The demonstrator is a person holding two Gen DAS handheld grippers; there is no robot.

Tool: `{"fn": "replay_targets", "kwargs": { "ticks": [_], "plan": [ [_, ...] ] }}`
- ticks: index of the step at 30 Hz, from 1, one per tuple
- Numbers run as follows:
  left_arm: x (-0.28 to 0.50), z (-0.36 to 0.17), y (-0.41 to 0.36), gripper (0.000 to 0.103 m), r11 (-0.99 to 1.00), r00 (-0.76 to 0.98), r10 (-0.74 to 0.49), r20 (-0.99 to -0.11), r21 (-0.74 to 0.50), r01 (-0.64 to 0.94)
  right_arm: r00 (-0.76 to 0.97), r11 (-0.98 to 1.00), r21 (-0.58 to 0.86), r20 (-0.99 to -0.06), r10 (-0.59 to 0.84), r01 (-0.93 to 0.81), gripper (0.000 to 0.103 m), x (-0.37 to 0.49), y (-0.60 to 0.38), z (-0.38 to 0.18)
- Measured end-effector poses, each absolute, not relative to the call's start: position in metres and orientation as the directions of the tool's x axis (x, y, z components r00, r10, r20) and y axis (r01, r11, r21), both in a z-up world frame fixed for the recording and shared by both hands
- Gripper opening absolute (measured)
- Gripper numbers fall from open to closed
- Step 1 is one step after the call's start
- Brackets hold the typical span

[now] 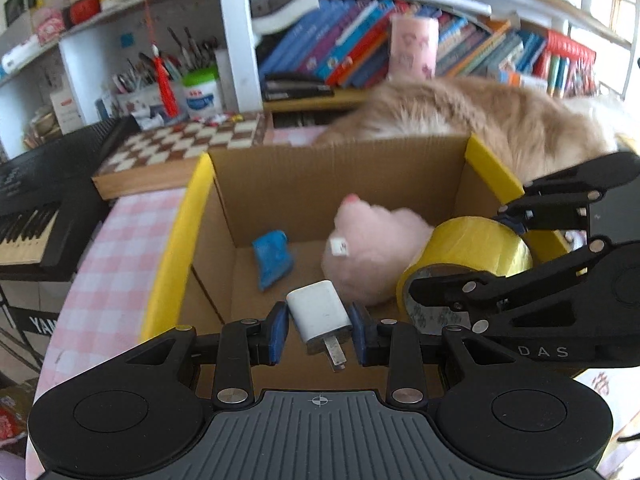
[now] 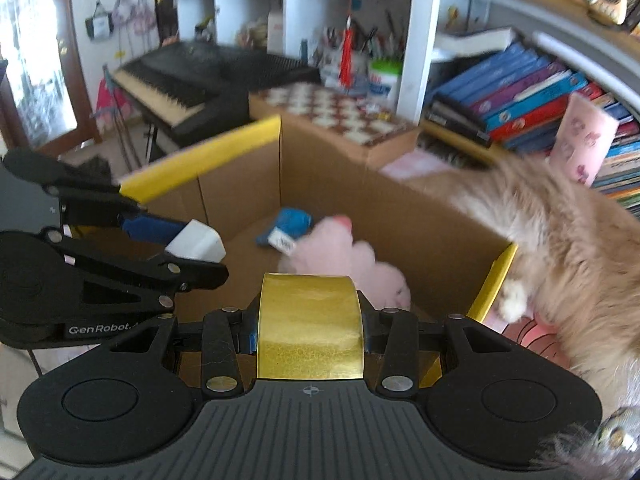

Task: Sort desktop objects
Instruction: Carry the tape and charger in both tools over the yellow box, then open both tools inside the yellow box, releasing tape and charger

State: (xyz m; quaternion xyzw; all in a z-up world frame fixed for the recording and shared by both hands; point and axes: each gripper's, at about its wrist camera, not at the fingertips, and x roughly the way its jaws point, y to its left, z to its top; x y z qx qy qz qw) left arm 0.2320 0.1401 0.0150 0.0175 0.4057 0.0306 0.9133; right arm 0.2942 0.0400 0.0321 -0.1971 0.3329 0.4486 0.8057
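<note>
My left gripper [image 1: 319, 326] is shut on a white charger plug [image 1: 320, 312], its metal prongs pointing down toward me, above the near edge of an open cardboard box [image 1: 280, 184] with yellow-taped flaps. My right gripper [image 2: 310, 328] is shut on a roll of yellow tape [image 2: 310, 326], also over the box. Inside the box lie a pink plush toy [image 1: 372, 248] and a small blue item [image 1: 272, 258]. In the left wrist view the right gripper [image 1: 516, 264] holds the tape roll [image 1: 472, 252] at the right. In the right wrist view the left gripper [image 2: 184, 248] carries the charger [image 2: 196, 244].
A fluffy tan cat [image 1: 480, 120] lies along the box's far right side, its paw [image 2: 514, 300] by the corner. A chessboard [image 1: 180, 148], a keyboard piano [image 1: 28, 208], pen cups and a bookshelf [image 1: 400, 44] stand behind. A pink checked cloth [image 1: 116, 248] covers the desk.
</note>
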Motion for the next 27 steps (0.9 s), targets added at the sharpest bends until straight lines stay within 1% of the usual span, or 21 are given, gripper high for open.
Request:
{"fn": "replay_targets", "kwargs": {
  "ticks": [5,12,16,17,18,20,22,24,26,27],
  "plan": [
    [0.238,0.008,0.140,0.032,0.998,0.639,0.062,-0.767,0.065,-0.019,0.361,0.465,-0.073,-0.738,0.570,-0.883,0.039,0.294,0.044,0.023],
    [0.243,0.001,0.142,0.032,0.998,0.611,0.056,-0.790,0.053,-0.023,0.311,0.410,-0.074,-0.775,0.550,-0.909,0.039,0.297,0.051,0.018],
    [0.239,0.004,0.141,0.034,0.998,0.626,0.062,-0.777,0.054,-0.032,0.310,0.412,-0.072,-0.778,0.547,-0.908,0.039,0.298,0.052,0.017],
    [0.238,0.006,0.142,0.035,0.998,0.631,0.066,-0.773,0.056,-0.036,0.313,0.413,-0.074,-0.775,0.549,-0.908,0.041,0.298,0.052,0.018],
    [0.237,0.008,0.142,0.038,0.998,0.639,0.069,-0.766,0.056,-0.040,0.321,0.419,-0.077,-0.769,0.552,-0.905,0.044,0.297,0.051,0.019],
    [0.234,0.013,0.142,0.042,0.996,0.657,0.086,-0.749,0.066,-0.054,0.334,0.431,-0.079,-0.761,0.557,-0.899,0.046,0.298,0.049,0.020],
    [0.230,0.021,0.144,0.050,0.995,0.680,0.104,-0.726,0.070,-0.077,0.347,0.448,-0.072,-0.744,0.571,-0.891,0.050,0.298,0.046,0.025],
    [0.224,0.028,0.147,0.053,0.994,0.703,0.105,-0.703,0.053,-0.095,0.373,0.476,-0.067,-0.717,0.588,-0.877,0.055,0.297,0.041,0.033],
    [0.219,0.035,0.150,0.059,0.994,0.722,0.094,-0.685,0.028,-0.103,0.403,0.507,-0.062,-0.693,0.598,-0.860,0.055,0.296,0.036,0.040],
    [0.216,0.038,0.150,0.064,0.995,0.734,0.085,-0.674,0.015,-0.101,0.422,0.526,-0.063,-0.681,0.598,-0.848,0.055,0.296,0.034,0.044]
  ]
}}
